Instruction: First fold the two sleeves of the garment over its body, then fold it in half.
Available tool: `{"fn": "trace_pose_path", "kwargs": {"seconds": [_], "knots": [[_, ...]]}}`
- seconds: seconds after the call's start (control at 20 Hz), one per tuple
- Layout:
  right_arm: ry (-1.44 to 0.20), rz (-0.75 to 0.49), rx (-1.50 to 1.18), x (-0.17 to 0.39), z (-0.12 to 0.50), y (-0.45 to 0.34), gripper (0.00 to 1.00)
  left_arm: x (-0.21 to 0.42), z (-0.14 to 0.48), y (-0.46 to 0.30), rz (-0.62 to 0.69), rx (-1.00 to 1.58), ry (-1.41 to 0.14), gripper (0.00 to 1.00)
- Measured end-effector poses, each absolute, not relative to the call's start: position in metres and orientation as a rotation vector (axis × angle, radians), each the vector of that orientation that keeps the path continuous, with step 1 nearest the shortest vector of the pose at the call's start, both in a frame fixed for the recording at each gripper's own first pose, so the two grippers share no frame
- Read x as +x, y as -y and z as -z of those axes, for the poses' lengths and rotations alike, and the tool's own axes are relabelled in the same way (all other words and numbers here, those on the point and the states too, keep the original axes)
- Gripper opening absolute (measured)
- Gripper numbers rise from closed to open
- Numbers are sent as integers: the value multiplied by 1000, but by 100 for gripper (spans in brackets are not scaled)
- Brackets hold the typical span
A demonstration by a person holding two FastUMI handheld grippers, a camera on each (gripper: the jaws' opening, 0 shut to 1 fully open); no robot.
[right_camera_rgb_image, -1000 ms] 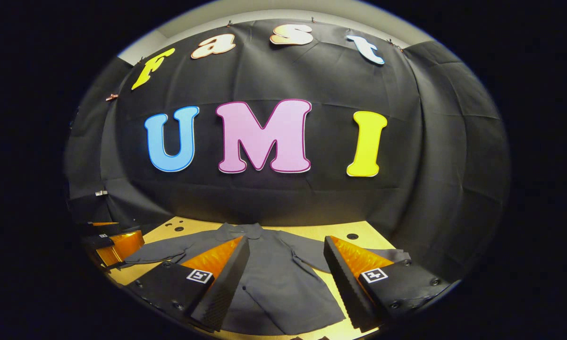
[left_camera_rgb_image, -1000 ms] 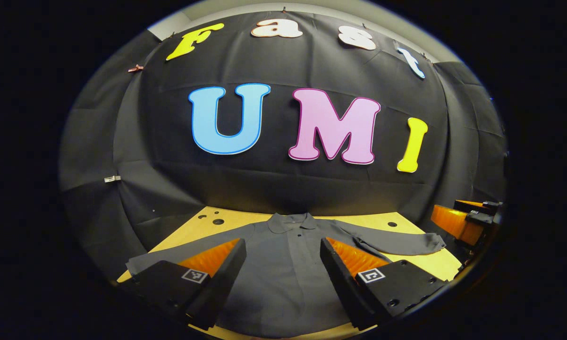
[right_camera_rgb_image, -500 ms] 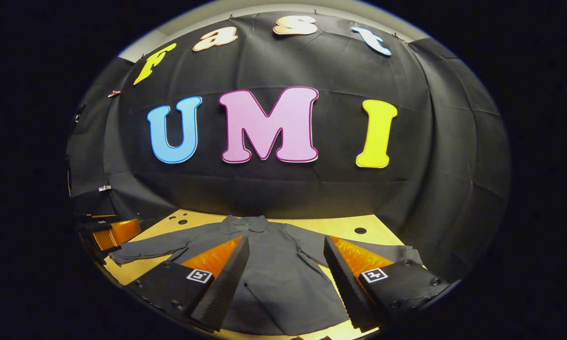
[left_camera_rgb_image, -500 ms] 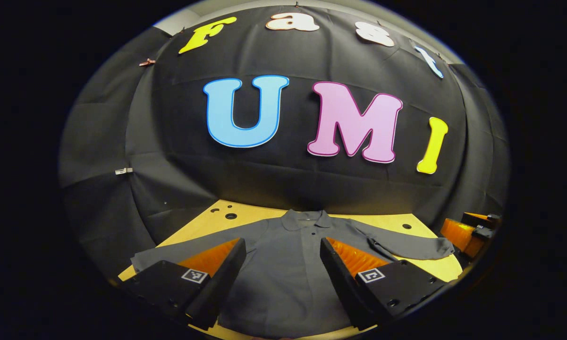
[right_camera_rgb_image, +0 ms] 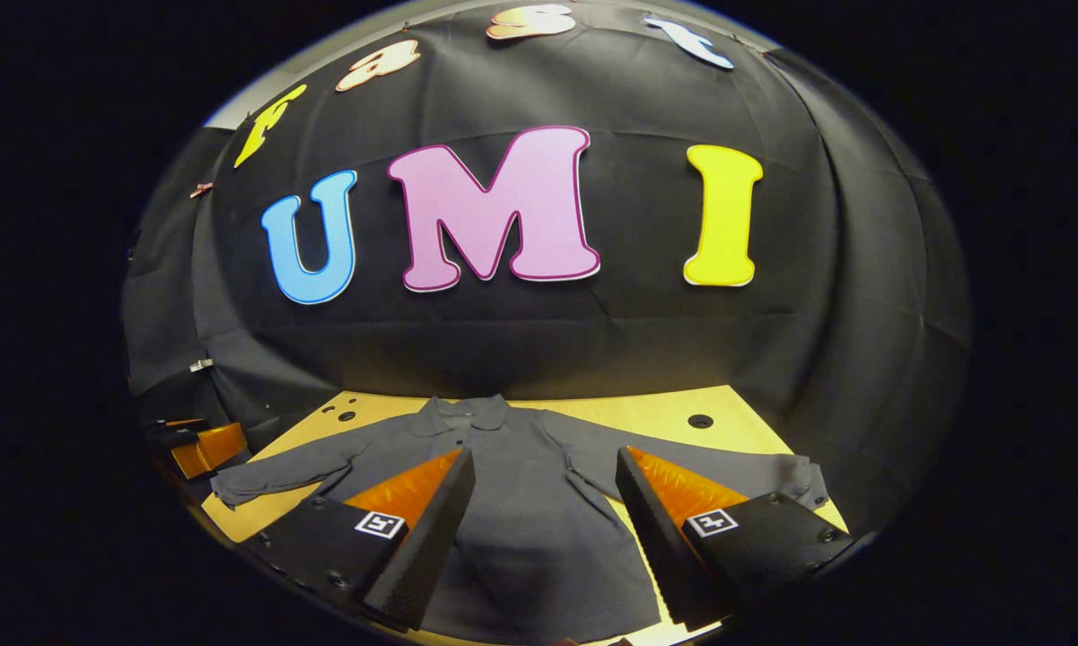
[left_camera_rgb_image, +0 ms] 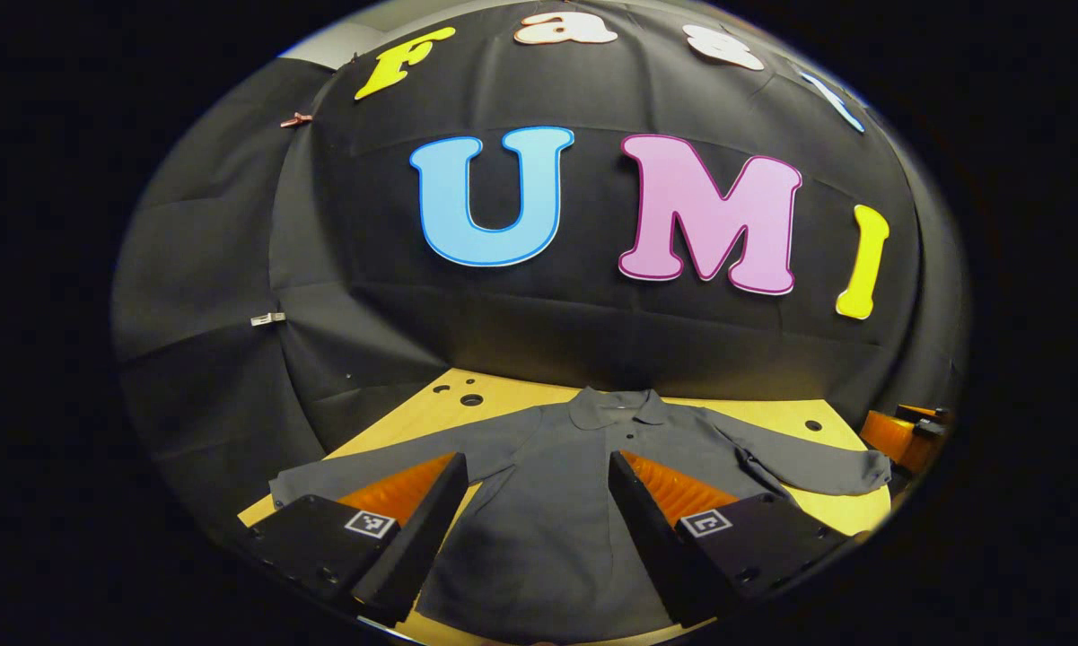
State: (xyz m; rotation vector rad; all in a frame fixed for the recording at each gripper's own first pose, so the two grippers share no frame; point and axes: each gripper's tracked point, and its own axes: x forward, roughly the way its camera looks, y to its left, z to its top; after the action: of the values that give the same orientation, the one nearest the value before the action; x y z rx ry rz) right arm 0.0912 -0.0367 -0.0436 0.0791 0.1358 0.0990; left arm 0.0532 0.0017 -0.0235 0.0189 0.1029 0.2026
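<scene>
Left gripper view
Gripper: the left gripper (left_camera_rgb_image: 535,529) hangs above the near part of the garment, its two fingers spread wide with nothing between them but the cloth below.
Garment: a dark grey shirt (left_camera_rgb_image: 556,502) lies flat on the table, collar (left_camera_rgb_image: 617,408) toward the wall, both sleeves stretched out to the sides (neither folded over the body yet).
Sleeves: one sleeve (left_camera_rgb_image: 386,462) runs to the table's left edge; the other sleeve (left_camera_rgb_image: 817,465) ends near the right edge.
Surface: a light wooden table (left_camera_rgb_image: 494,404) with a few round holes near its far corners.
Room: black cloth wall (left_camera_rgb_image: 233,269) hangs behind the table and wraps round its left side, creased and held by small clips.
Other tool: the right gripper (left_camera_rgb_image: 902,435) shows as an orange and black shape at the far right, just beyond the sleeve end.

Right gripper view
Gripper: the right gripper (right_camera_rgb_image: 543,529) hovers over the shirt's lower body, fingers wide apart, holding nothing.
Garment: the shirt (right_camera_rgb_image: 539,511) spreads across the table (right_camera_rgb_image: 664,413), collar (right_camera_rgb_image: 462,414) far.
Room: the cloth wall (right_camera_rgb_image: 862,314) curves round the right side.
Other tool: the left gripper (right_camera_rgb_image: 199,446) sits at the left edge (its finger state cannot be told here).
</scene>
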Motion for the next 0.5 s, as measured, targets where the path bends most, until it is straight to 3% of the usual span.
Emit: {"fn": "trace_pose_path", "kwargs": {"seconds": [0.5], "knots": [[-257,85,119,130,83,129,97,59,36,21,-152,119,-127,99]]}}
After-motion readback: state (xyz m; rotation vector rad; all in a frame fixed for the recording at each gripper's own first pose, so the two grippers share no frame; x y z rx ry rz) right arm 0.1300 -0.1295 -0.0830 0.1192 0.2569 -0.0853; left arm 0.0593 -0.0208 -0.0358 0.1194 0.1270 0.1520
